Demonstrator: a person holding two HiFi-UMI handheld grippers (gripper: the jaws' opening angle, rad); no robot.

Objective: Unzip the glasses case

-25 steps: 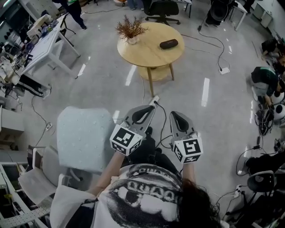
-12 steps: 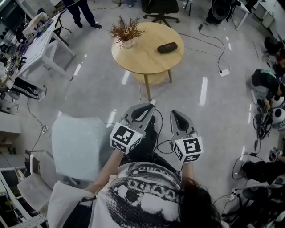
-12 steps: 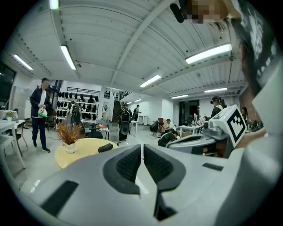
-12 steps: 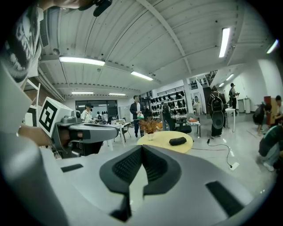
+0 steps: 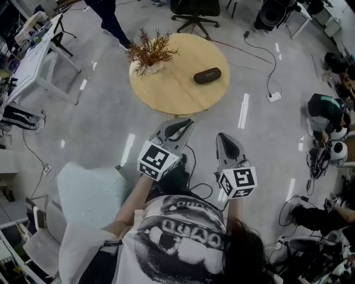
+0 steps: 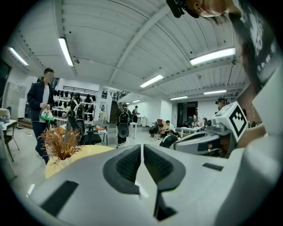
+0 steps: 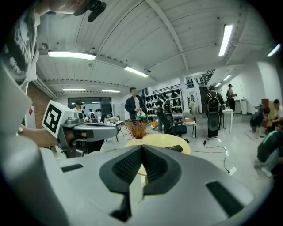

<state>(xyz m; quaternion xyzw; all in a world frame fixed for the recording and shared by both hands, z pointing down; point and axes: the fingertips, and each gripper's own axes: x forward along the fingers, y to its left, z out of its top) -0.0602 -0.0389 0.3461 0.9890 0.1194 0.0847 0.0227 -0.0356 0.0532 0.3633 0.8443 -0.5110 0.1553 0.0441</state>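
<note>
The black glasses case [image 5: 207,75] lies zipped on the round wooden table [image 5: 172,91], to the right of a dried plant in a pot [image 5: 148,54]. Both grippers hang in the air short of the table's near edge, apart from the case. My left gripper [image 5: 186,122] is shut with nothing between its pads. My right gripper [image 5: 224,136] is shut and empty too. In the right gripper view the case [image 7: 176,148] shows just past the jaw tips [image 7: 142,147], far off on the table. The left gripper view has the plant [image 6: 59,146] to the left of the shut tips [image 6: 142,146].
A pale blue padded chair [image 5: 91,194] stands at my left. A power strip and cables [image 5: 273,95] trail over the floor right of the table. An office chair [image 5: 194,11] is behind the table, a white desk [image 5: 30,52] at far left, and people stand and sit around.
Both grippers have travelled forward together toward the round table, which now lies much closer to their tips. Their jaws stayed shut. The pale chair has dropped back to my left.
</note>
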